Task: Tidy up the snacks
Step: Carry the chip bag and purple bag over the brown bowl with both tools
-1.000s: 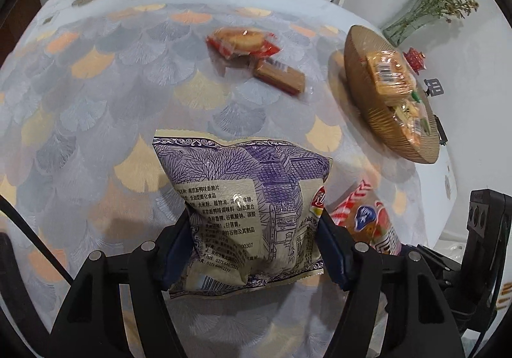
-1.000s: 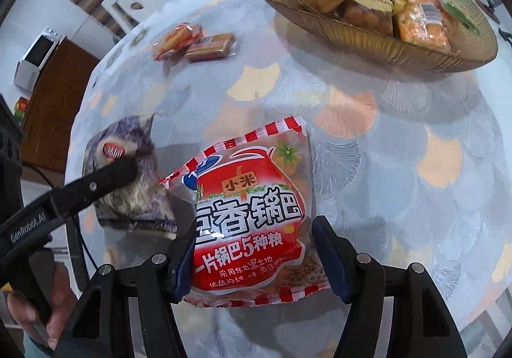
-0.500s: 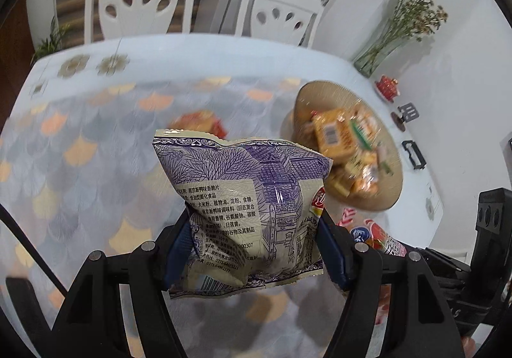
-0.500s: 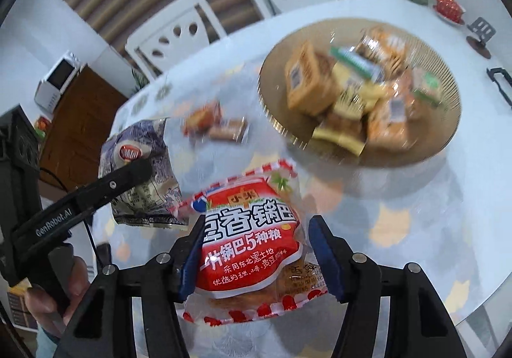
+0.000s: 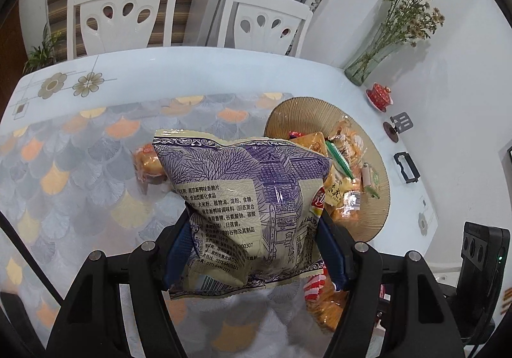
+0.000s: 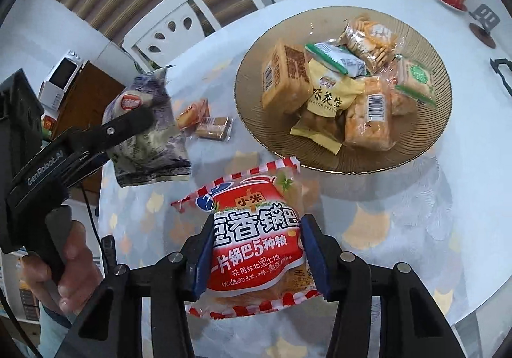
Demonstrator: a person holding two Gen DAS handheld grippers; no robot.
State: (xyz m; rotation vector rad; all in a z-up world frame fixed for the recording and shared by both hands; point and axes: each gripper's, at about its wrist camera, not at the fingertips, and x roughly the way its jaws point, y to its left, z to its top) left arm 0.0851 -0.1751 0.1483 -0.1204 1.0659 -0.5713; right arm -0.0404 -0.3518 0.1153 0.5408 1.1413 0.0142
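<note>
My left gripper point(image 5: 256, 236) is shut on a purple and cream snack bag point(image 5: 246, 198) and holds it in the air above the table; the bag also shows in the right wrist view point(image 6: 147, 130). My right gripper point(image 6: 256, 255) is shut on a red snack bag point(image 6: 256, 236), also lifted; its edge shows in the left wrist view point(image 5: 323, 303). A round brown ribbed plate point(image 6: 425, 143) with several snack packs lies ahead of the right gripper; it also shows in the left wrist view point(image 5: 307, 111), right of the purple bag. Two small snack packs point(image 6: 204, 121) lie on the table left of the plate.
The table carries a scale-pattern cloth point(image 5: 80, 172). A glass vase with dried flowers point(image 5: 371, 60), a red lidded cup point(image 5: 380, 95) and small black stands point(image 5: 400, 124) are beyond the plate. Two white chairs point(image 5: 121, 18) stand at the far edge. A wooden cabinet with a microwave point(image 6: 60, 79) is at left.
Both grippers have risen from the table with their bags and tilted up; the table looks smaller and the chairs have come into view. The plate now sits nearer the middle of both views.
</note>
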